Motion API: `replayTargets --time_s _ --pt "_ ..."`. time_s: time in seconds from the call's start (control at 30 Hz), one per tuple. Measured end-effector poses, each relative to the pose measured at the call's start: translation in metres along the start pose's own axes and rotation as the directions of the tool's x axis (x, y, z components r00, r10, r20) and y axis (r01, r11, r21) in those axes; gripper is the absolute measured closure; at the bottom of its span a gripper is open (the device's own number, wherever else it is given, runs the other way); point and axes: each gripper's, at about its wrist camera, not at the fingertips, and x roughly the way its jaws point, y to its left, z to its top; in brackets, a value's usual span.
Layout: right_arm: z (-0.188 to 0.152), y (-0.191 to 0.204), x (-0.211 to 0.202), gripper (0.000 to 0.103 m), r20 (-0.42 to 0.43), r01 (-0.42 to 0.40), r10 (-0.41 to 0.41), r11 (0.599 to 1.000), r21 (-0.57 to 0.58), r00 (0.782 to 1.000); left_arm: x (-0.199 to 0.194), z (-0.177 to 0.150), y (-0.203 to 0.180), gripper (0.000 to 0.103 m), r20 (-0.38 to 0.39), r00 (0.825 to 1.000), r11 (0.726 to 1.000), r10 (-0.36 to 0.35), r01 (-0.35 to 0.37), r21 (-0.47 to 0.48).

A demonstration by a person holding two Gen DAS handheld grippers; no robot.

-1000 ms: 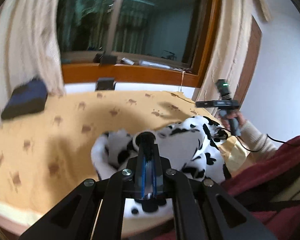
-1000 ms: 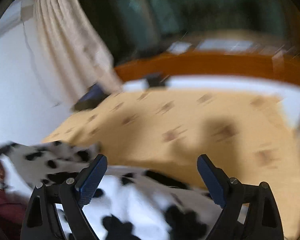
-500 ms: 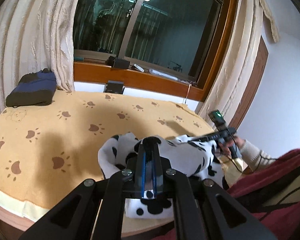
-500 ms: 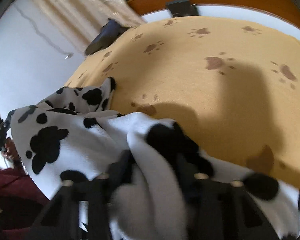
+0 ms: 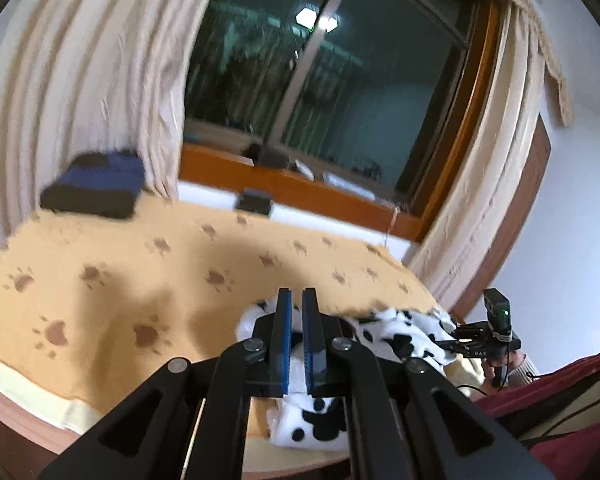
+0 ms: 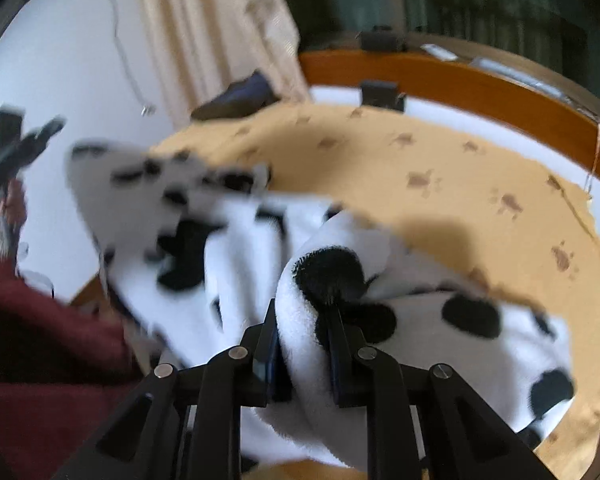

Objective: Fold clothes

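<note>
Spotted fleece garment bunches lower centre on the paw-print blanket; folded dark clothes sit upper left. Right gripper clamps a fleece fold; left gripper fingers nearly together, empty.

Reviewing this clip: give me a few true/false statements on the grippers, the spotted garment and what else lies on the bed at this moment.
1. The right gripper is clamped on a fold of the spotted garment. True.
2. The left gripper stands wide open. False: its blue pads are nearly together, with only a narrow gap.
3. The paw-print blanket is blue. False: it is tan-yellow with brown paw prints.
4. A dark blue folded item lies at the bed's far corner by the curtain. True.
</note>
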Motion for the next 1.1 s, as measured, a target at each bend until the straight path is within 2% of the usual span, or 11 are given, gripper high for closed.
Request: replayTargets --time_s 0.17,0.23,0.3,0.37,0.57,0.63,0.73,0.77,0.87,0.97,1.1 --pt "-0.022 0.028 -0.010 0.082 0.017 0.014 -0.012 0.997 -0.074 1.000 0.025 0.009 -0.022 0.093 -0.063 0.997 0.998 -0.047 0.050 0.049" --pt "-0.031 0.033 -0.012 0.082 0.019 0.020 -0.018 0.996 -0.082 1.000 0.031 0.012 -0.035 0.077 -0.085 0.995 0.995 -0.043 0.051 0.089" --pt "-0.037 0.033 -0.011 0.082 0.021 0.011 -0.009 0.997 -0.073 1.000 0.038 0.014 -0.046 0.036 -0.107 0.994 0.991 -0.026 0.040 0.127" --pt "-0.042 0.032 -0.010 0.082 0.029 -0.005 0.006 0.998 -0.065 1.000 0.047 0.013 -0.051 0.020 -0.130 0.991 0.991 -0.012 0.029 0.128" --pt "-0.059 0.033 -0.004 0.082 0.064 -0.022 0.026 0.998 -0.065 0.998 0.086 0.007 -0.050 0.020 -0.267 0.964 0.997 -0.004 0.026 0.078" --pt "-0.065 0.034 -0.005 0.082 0.085 -0.029 0.034 0.998 -0.063 0.996 0.105 0.002 -0.052 0.020 -0.337 0.941 0.996 -0.010 0.041 0.083" --pt "-0.074 0.038 -0.007 0.082 0.102 -0.039 0.046 0.997 -0.066 0.994 0.136 -0.017 -0.063 0.021 -0.465 0.885 0.988 -0.020 0.090 0.129" --pt "-0.075 0.038 -0.008 0.082 0.107 -0.039 0.046 0.997 -0.065 0.993 0.143 -0.026 -0.069 0.028 -0.495 0.869 0.982 0.005 0.090 0.168" --pt "-0.078 0.036 -0.012 0.082 0.123 -0.043 0.049 0.998 -0.051 0.991 0.156 -0.052 -0.079 0.068 -0.552 0.828 0.959 0.098 0.069 0.274" --pt "-0.080 0.030 -0.018 0.081 0.135 -0.061 0.063 0.998 -0.022 0.989 0.148 -0.056 -0.074 0.080 -0.538 0.837 0.964 0.097 0.056 0.261" --pt "-0.069 0.024 -0.042 0.081 0.186 -0.049 0.053 0.999 -0.021 0.981 0.124 -0.053 -0.078 0.085 -0.484 0.873 0.965 0.055 0.078 0.251"
